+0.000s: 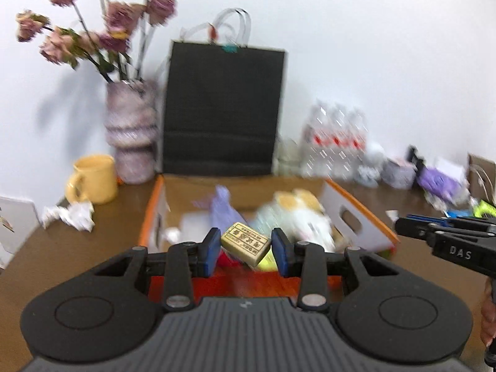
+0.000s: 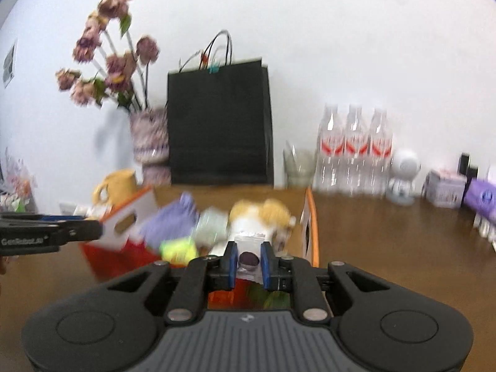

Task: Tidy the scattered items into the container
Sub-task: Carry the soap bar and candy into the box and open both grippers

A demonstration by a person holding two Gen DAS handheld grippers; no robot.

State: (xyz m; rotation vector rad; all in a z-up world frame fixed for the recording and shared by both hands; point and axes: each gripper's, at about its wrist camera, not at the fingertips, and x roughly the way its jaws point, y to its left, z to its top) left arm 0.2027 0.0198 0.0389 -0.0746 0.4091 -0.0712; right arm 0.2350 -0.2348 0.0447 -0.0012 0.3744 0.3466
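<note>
Brown tabletop [image 2: 387, 248] against a plain white wall, cluttered along its back edge. Nearest in the left wrist view, left gripper [image 1: 245, 249] poised above an orange-rimmed cardboard box [image 1: 359, 217], blue pads parted about as wide as the tan eraser block [image 1: 245, 242] lying tilted between them; whether pinched or merely framed, impossible to say through the blur. Nearest in the right wrist view, right gripper [image 2: 249, 263] above the same box, pads drawn in close on either side of a small clear packet [image 2: 249, 249] with a dark round thing inside, apparently clamped. Inside the box, already gathered: a lilac cloth [image 1: 221, 210], a white and orange plush toy [image 2: 263, 214], something neon yellow [image 2: 178, 248]. On the table left of the box, crumpled white paper [image 1: 69, 215] not yet inside, just in front of a yellow mug [image 1: 93, 179]. Behind the box, upright against the wall, a black paper bag [image 1: 223, 111], flanked on its left by a patterned vase [image 1: 131, 133] of faded pink roses. Farther right, a pack of water bottles [image 2: 353, 152], a small white robot figure [image 2: 403, 175], a pale box [image 2: 445, 187] and a purple packet [image 2: 483, 198].
</note>
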